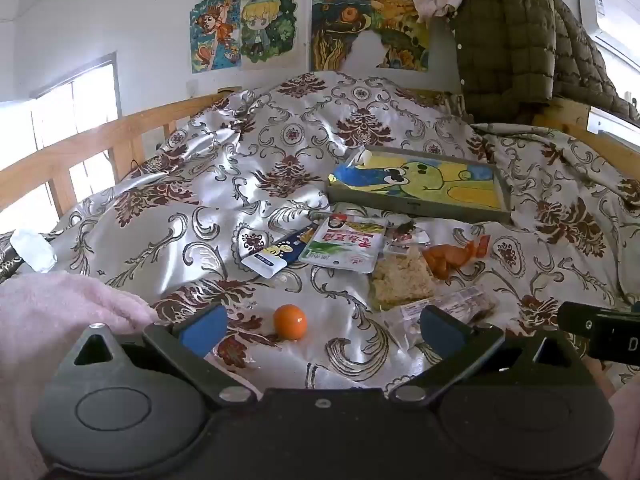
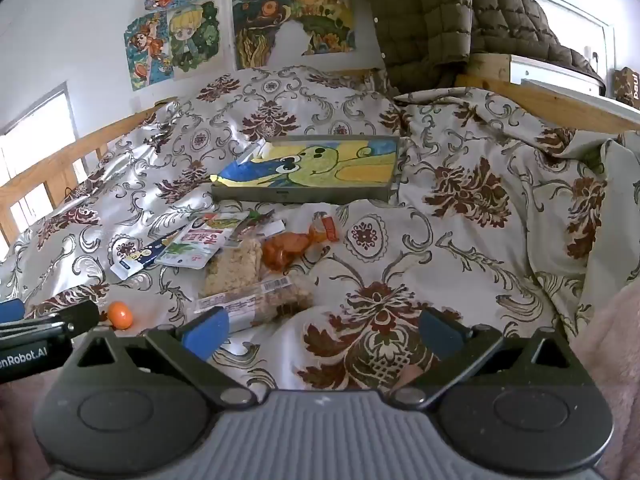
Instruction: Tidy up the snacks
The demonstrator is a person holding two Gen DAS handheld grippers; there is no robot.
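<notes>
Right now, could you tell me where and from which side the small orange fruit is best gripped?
Grip the orange fruit across its widest middle, coming from above with the open left gripper, which it lies nearest. It is round, sits free on the bedspread apart from the snack packets, and would probably roll if nudged sideways.

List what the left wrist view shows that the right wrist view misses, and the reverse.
Only the left wrist view: a crumpled white wrapper at the far left, and the left gripper, open, near the orange ball. Only the right wrist view: a brown box on the ledge at right, and the right gripper, open. Both: the painted tray, the snack packets and the ball.
</notes>
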